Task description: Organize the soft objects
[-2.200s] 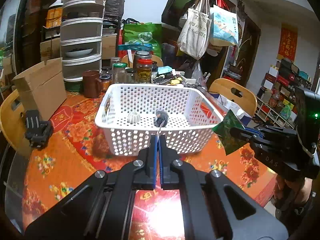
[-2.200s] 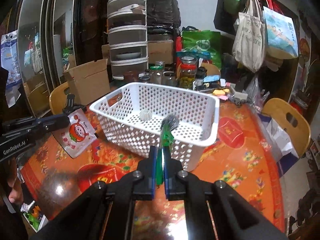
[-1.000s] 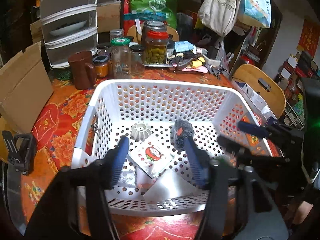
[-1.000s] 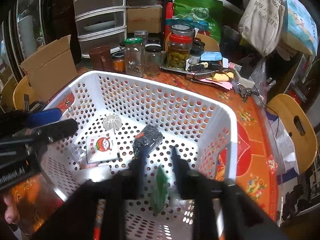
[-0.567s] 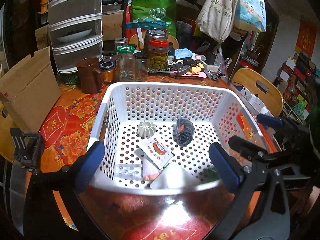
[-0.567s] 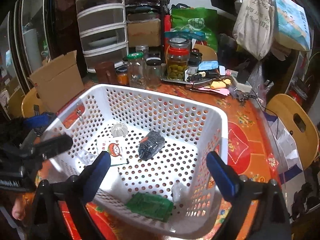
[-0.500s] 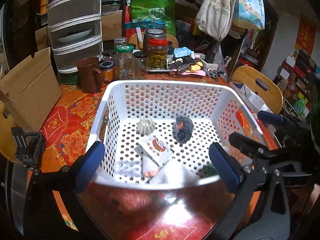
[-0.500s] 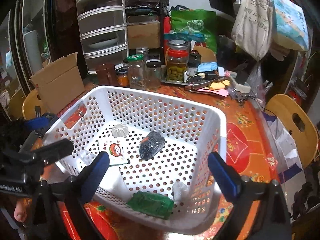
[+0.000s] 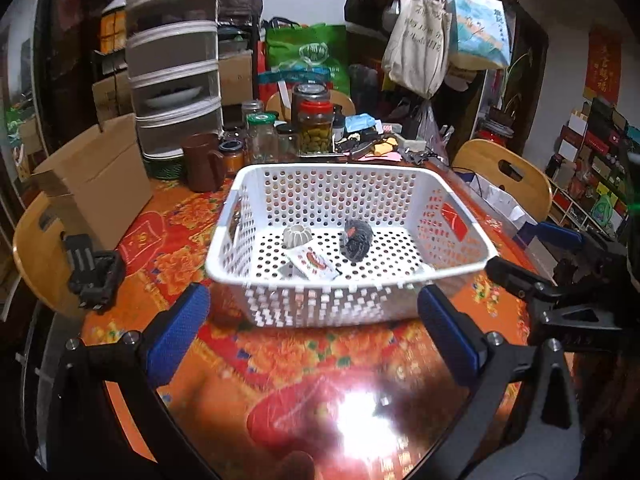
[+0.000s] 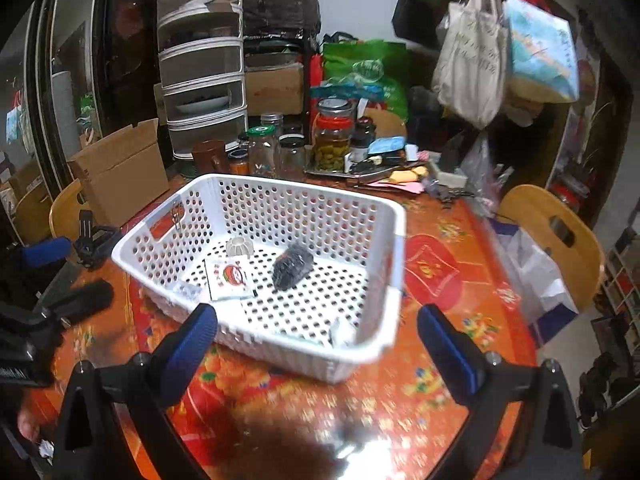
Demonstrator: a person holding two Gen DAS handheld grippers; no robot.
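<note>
Both the left gripper and right gripper gape wide and empty before a white basket holding a sachet, a dark, possibly knitted bundle.

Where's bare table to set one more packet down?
Free: the floral tablecloth right of the white perforated basket, toward the wooden chair, and the near strip before the basket. Crowded: the glass jars and brown mug behind it, and the cardboard box to its left.
</note>
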